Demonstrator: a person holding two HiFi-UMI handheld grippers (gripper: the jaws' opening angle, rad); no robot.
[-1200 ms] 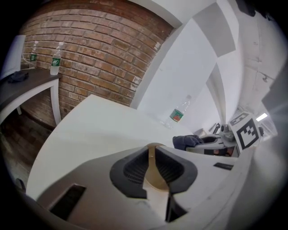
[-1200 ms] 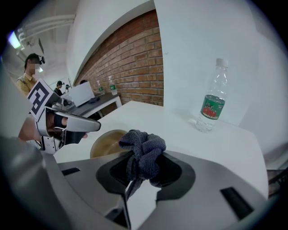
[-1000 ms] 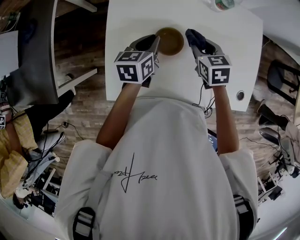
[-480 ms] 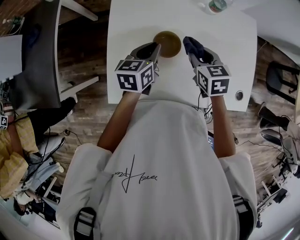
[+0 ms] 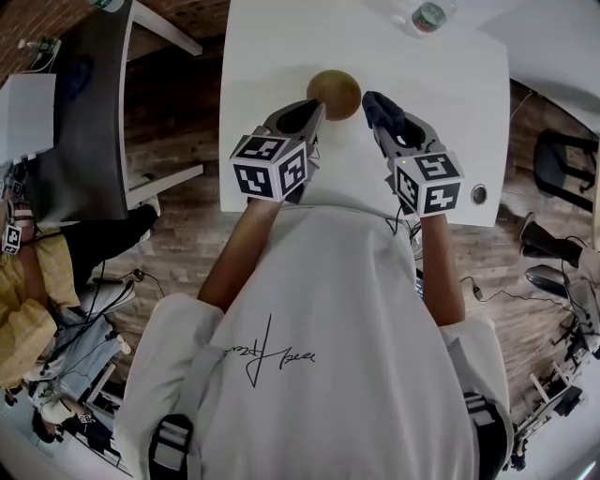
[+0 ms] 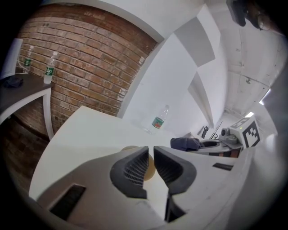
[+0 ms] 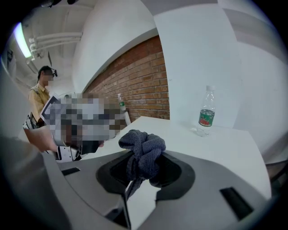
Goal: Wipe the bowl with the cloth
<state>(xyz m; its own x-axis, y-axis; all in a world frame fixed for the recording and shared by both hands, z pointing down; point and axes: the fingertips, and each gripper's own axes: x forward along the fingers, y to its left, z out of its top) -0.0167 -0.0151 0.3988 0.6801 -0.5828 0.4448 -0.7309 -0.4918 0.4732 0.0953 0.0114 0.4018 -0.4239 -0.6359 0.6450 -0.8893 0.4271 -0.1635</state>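
The left gripper is closed to a narrow slit, and the tan wall of the bowl is seen between its ribbed dark pads. In the head view the bowl — round, smooth, light brown — is found at that gripper's tips, over the white table. Just beside it, a bunched dark grey cloth of nubby weave is clamped in the right gripper. A clear plastic bottle stands farther back — upright.

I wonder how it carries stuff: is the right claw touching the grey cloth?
Touching. The right gripper view shows the right claw closed on the bunched grey cloth, pinching it on both sides.
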